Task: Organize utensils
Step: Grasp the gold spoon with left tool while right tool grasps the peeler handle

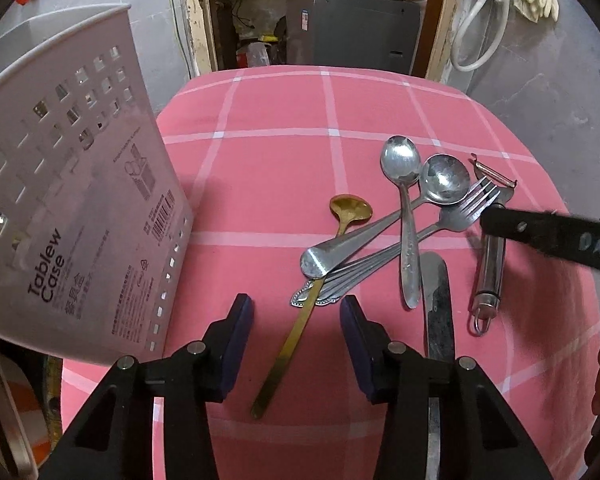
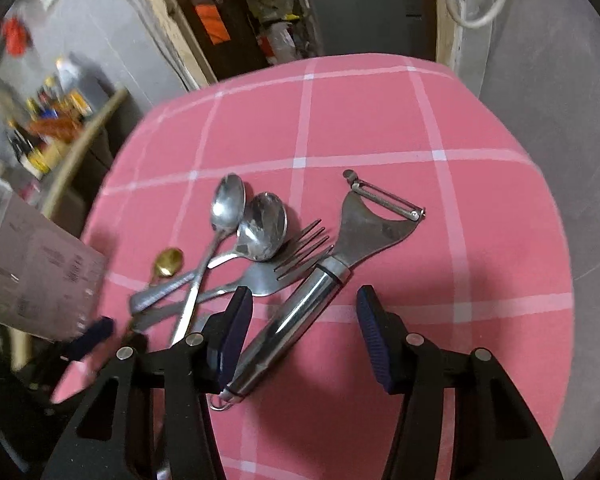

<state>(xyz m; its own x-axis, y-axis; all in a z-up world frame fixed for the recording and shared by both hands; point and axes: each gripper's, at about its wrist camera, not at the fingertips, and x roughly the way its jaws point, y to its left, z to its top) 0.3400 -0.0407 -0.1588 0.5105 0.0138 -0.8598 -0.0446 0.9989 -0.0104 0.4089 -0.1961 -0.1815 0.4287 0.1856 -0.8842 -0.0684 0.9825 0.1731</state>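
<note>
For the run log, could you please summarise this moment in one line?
left gripper: open over gold spoon | right gripper: open around peeler

Dim, warm indoor light; soft shadows pool beneath each claw. Fisheye bending darkens every corner. Left of the right claw, motion blur smears the background.

Both wrist views close above the tabletop [image 1: 276, 184], angled steeply down, left of and over the shared utensil pile [image 2: 256, 248]
</note>
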